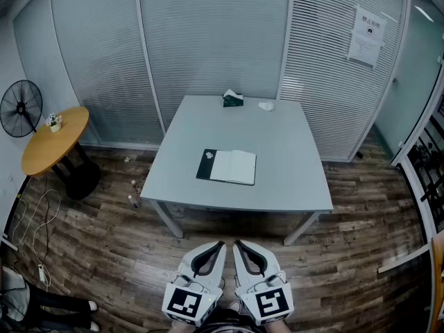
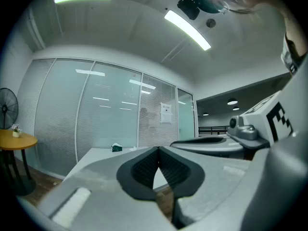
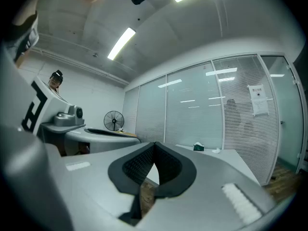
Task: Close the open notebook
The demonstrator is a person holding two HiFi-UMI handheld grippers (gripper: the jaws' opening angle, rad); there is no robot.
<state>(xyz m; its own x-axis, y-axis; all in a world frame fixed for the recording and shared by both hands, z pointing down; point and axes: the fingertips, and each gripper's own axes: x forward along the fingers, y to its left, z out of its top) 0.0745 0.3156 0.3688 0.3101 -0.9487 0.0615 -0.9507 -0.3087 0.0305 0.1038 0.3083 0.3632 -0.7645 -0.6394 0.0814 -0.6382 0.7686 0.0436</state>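
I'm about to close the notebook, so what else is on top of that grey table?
At the far edge of the table, behind the open notebook, sit a green box and a white crumpled item. Anything beneath the notebook is covered.

Smooth matt table [image 1: 291,158] (paper notebook [image 1: 227,166]); wood-grain floor [image 1: 104,255].

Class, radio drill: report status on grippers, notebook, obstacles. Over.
Left gripper, right gripper: both shut, empty, short of the table. Notebook open mid-table, untouched. Green box at far edge, not in the way.

Head view overhead, gripper views level, sharing table [image 1: 295,168]
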